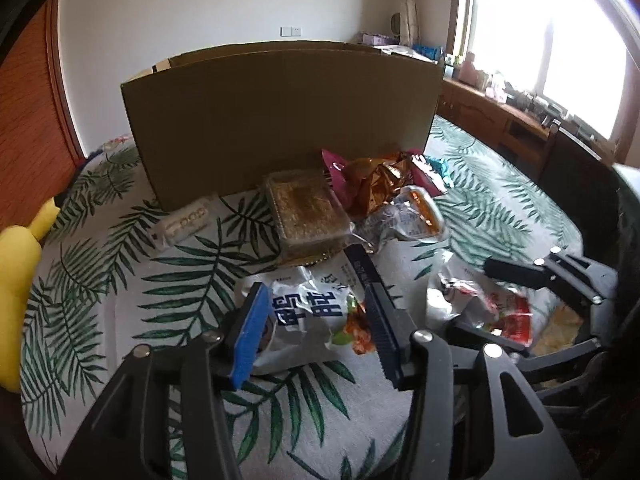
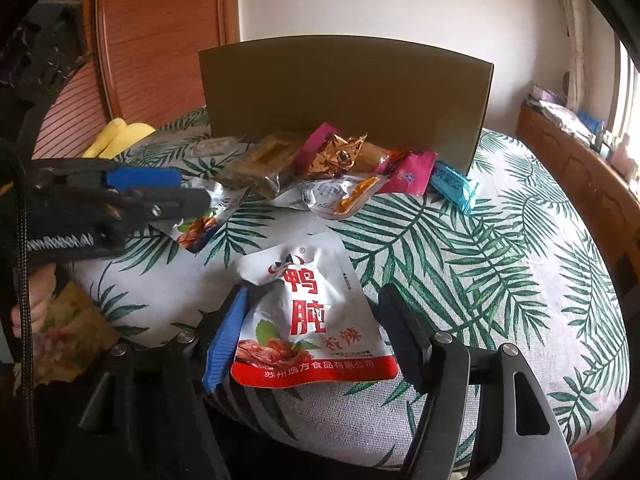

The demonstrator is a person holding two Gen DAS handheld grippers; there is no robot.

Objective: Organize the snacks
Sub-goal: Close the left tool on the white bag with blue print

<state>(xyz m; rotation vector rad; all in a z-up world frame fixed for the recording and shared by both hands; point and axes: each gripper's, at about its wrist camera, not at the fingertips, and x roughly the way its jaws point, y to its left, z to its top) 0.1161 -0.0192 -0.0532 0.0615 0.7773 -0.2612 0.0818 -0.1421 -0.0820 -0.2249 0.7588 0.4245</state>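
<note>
1. The left gripper point(image 1: 316, 320) straddles a white pouch with blue writing point(image 1: 308, 312) near the table's point(image 2: 500, 264) front edge, jaws apart.
2. The right gripper point(image 2: 316, 340) straddles the white pouch with red writing point(image 2: 308, 312), jaws apart.
3. A cardboard box point(image 2: 344, 92) stands towards the far edge, other snacks point(image 2: 340, 160) piled just before it.

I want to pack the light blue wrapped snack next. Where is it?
In the right wrist view the light blue snack lies at the right end of the pile, beside the pink packet, by the cardboard box's right corner.
</note>
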